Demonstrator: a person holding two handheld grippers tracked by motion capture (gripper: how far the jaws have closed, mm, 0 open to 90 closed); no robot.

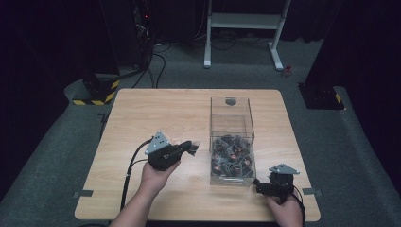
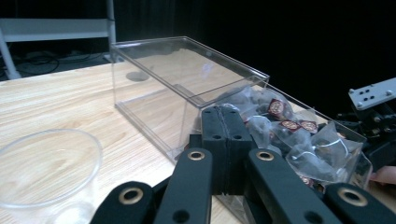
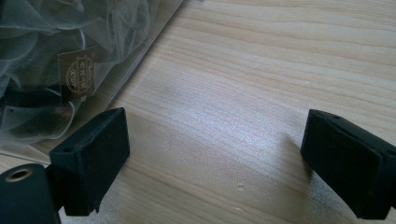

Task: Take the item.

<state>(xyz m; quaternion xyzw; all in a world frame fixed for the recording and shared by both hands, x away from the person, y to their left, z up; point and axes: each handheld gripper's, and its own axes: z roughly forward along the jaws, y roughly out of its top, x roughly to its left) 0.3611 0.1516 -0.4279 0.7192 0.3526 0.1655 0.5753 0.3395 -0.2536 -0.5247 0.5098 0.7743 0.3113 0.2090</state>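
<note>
A clear two-part plastic box [image 1: 231, 124] stands right of the table's middle. Its near half is heaped with pyramid tea bags [image 1: 231, 153] in dark mesh with small gold-printed tags. My left gripper [image 1: 193, 145] hovers just left of the box, pointing at it. Its jaws are shut flat against each other [image 2: 226, 114] with nothing visible between them. A clear plastic cup [image 2: 46, 170] sits below and left of those jaws. My right gripper [image 1: 258, 183] rests low by the box's near right corner. Its jaws [image 3: 215, 163] stand wide open over bare wood, the tea bags [image 3: 51, 70] behind the clear wall beside them.
The wooden table [image 1: 156, 111] has bare room at its far left and along its front edge. Beyond it are a white desk frame [image 1: 243, 21], cables on the grey floor, and a yellow-black striped base [image 1: 97, 92]. The right gripper's grey plate [image 2: 371, 93] shows past the box.
</note>
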